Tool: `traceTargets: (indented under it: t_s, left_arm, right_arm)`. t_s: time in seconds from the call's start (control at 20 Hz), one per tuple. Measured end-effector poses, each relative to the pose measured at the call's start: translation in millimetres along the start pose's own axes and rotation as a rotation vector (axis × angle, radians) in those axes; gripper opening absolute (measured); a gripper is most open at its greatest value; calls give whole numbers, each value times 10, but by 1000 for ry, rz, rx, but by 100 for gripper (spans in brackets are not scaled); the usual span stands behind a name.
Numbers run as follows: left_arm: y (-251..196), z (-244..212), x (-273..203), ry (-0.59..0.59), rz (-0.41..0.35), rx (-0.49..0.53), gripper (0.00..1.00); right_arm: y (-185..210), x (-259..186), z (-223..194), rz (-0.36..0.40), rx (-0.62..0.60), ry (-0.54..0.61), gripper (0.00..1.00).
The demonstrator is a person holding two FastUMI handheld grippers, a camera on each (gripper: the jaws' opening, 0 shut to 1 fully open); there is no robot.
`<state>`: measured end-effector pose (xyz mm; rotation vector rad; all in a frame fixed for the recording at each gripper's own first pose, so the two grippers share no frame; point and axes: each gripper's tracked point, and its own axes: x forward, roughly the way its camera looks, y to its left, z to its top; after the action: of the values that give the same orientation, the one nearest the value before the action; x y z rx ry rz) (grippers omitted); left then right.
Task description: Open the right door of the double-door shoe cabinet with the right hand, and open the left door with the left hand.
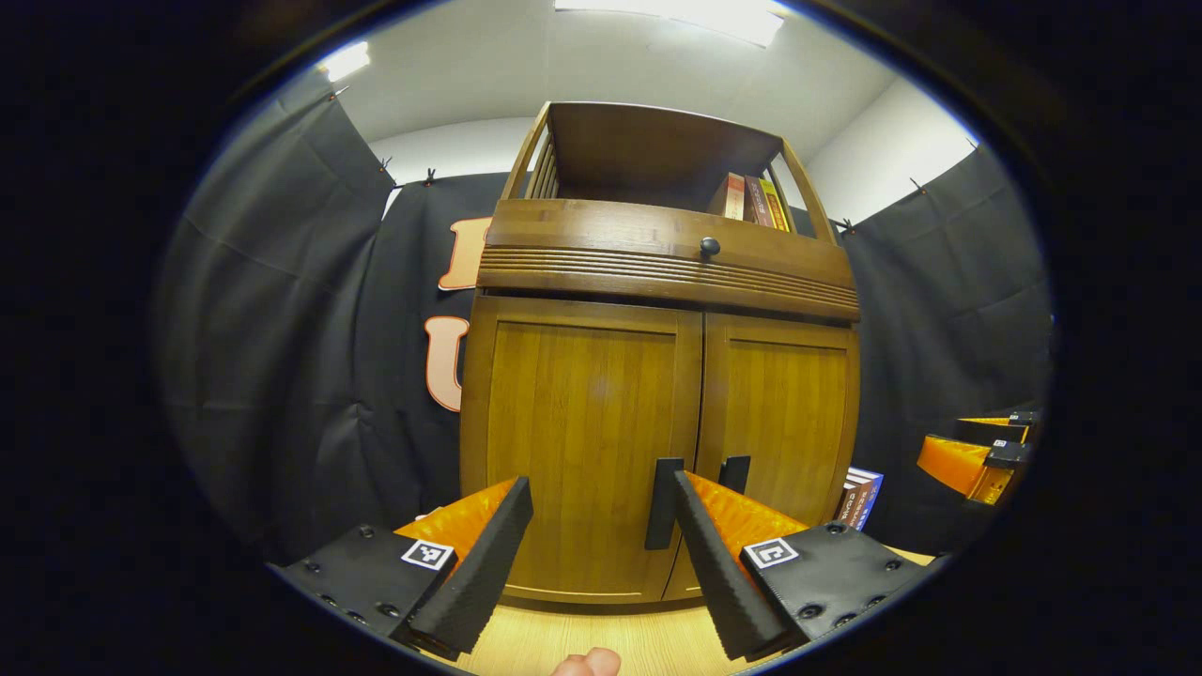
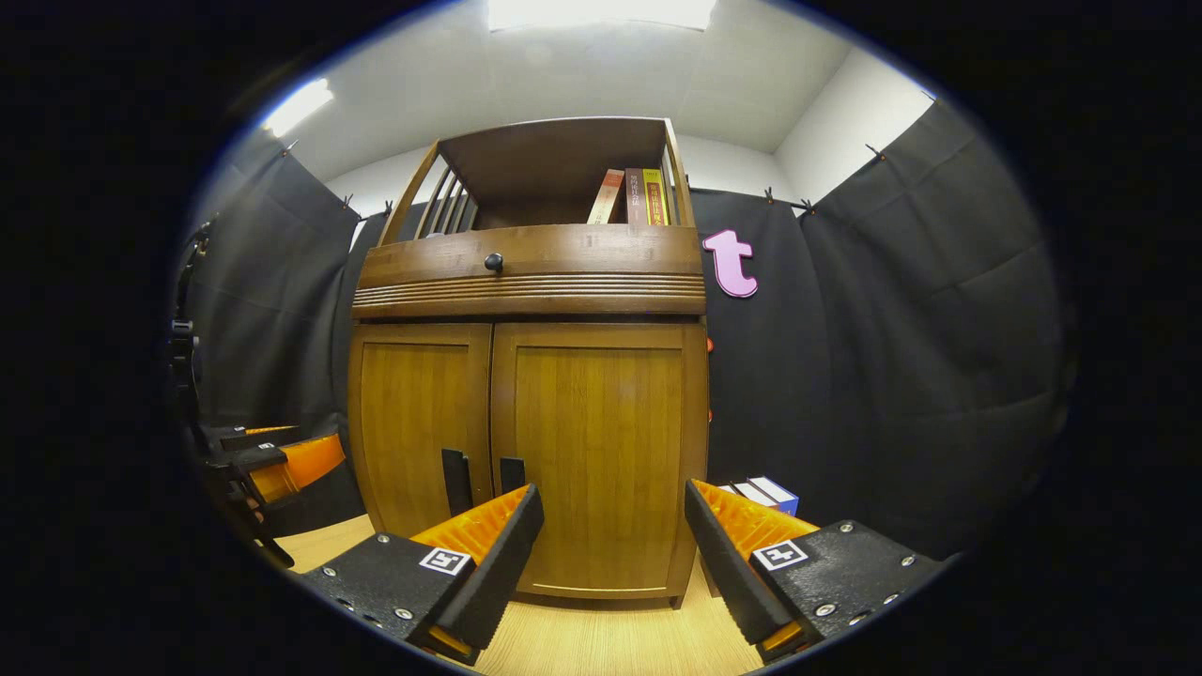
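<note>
While both doors are closed, the scene reads as follows:
Right door (image 2: 601, 451): closed; upright black handle (image 2: 512, 474) at the inner edge, ahead and left of the right claw (image 2: 610, 545).
Right claw: fingers apart, empty, nearer this handle.
Left door (image 1: 582, 441): closed; handle (image 1: 665, 502) just beyond the left claw (image 1: 601, 554), toward its right finger.
Left claw: apart, empty.

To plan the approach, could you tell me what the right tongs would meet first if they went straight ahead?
Most likely the right door: the open right tongs point at its panel, right of its handle. Nothing shows between, though depth is hard to judge.
</note>
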<state>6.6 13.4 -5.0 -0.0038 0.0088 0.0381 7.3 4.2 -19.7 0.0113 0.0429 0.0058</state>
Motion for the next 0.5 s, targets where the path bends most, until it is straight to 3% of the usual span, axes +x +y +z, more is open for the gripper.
traceTargets:
  t_s: [0.35,0.5]
  left_arm:
    - [3,6,-3,-3,2,2,95]
    - [8,17,-15,-5,5,3,99]
  right_arm:
    - [2,2,-5,2,2,-1,93]
    - [19,25,-6,10,-1,-3,93]
